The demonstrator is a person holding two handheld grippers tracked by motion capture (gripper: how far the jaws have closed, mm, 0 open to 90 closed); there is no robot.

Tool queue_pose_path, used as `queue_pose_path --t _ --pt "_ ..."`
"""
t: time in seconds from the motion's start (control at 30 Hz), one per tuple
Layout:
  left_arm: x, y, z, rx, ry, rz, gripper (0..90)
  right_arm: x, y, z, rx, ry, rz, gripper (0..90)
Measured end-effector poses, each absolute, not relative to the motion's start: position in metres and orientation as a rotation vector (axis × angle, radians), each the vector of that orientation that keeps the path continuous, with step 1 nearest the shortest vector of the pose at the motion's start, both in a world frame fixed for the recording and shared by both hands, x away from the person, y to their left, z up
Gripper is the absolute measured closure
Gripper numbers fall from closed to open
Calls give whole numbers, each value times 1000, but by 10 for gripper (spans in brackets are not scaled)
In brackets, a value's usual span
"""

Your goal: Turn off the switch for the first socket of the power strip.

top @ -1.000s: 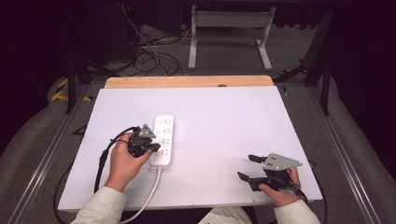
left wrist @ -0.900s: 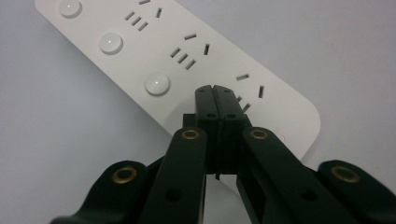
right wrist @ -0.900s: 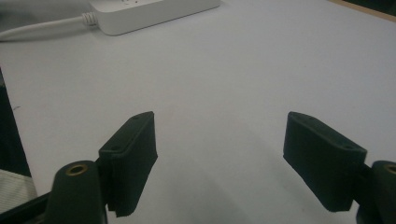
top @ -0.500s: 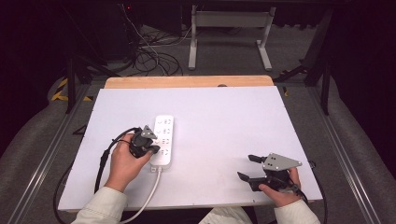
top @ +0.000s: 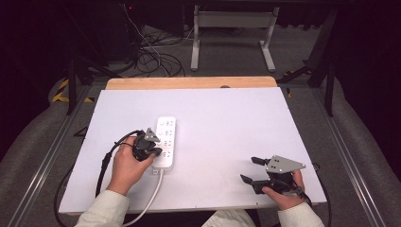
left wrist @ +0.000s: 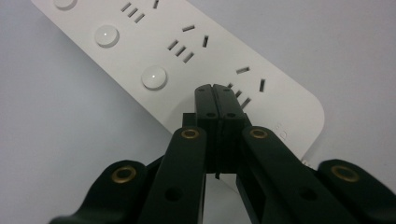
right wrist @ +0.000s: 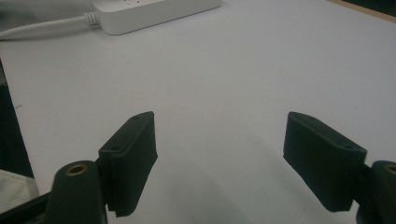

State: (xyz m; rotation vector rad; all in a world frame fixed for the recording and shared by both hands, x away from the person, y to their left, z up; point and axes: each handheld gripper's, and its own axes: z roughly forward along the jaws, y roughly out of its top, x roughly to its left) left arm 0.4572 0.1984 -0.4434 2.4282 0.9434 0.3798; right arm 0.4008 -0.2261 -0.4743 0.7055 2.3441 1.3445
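A white power strip (top: 165, 137) lies on the white board left of centre, its cord (top: 151, 198) running off the front edge. My left gripper (top: 153, 150) is shut, with nothing between its jaws. Its tips (left wrist: 215, 93) are over the strip's (left wrist: 140, 42) socket nearest the cord end, beside a round button (left wrist: 154, 77); I cannot tell whether they touch it. My right gripper (top: 249, 169) rests at the front right of the board, open. Between its fingers (right wrist: 219, 154) there is only bare board. The strip (right wrist: 154, 9) and its cord (right wrist: 42, 28) lie far ahead of it.
The white board (top: 227, 123) covers the table, with a wooden strip (top: 189, 82) showing at the back. Behind the table are floor cables (top: 151, 56) and a metal stand (top: 231, 38). A black cable (top: 106, 161) loops from the left gripper.
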Motion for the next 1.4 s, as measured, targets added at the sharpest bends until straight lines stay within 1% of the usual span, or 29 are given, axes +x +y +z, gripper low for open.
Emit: queue_pose_path --t 0.17,0.37,0.6,1.07,1.27,1.3,1.4 --pt "456 196 -443 2443 943 397 900 401 -226 -475 703 2350 1339 262" --pt "457 196 -443 2442 953 380 900 401 -225 -475 702 2350 1341 262" --pt "454 192 -443 2455 955 422 900 400 -225 -475 701 2351 1343 262" --pt "454 193 -444 2446 969 416 900 400 -224 -475 704 2354 1343 262" --pt "456 200 -445 2400 977 364 900 400 -224 -475 705 2355 1345 262" --pt "456 203 -446 2362 982 350 900 400 -225 -475 704 2354 1345 262" --pt "456 209 -442 2354 1020 365 900 401 -225 -475 706 2353 1347 262"
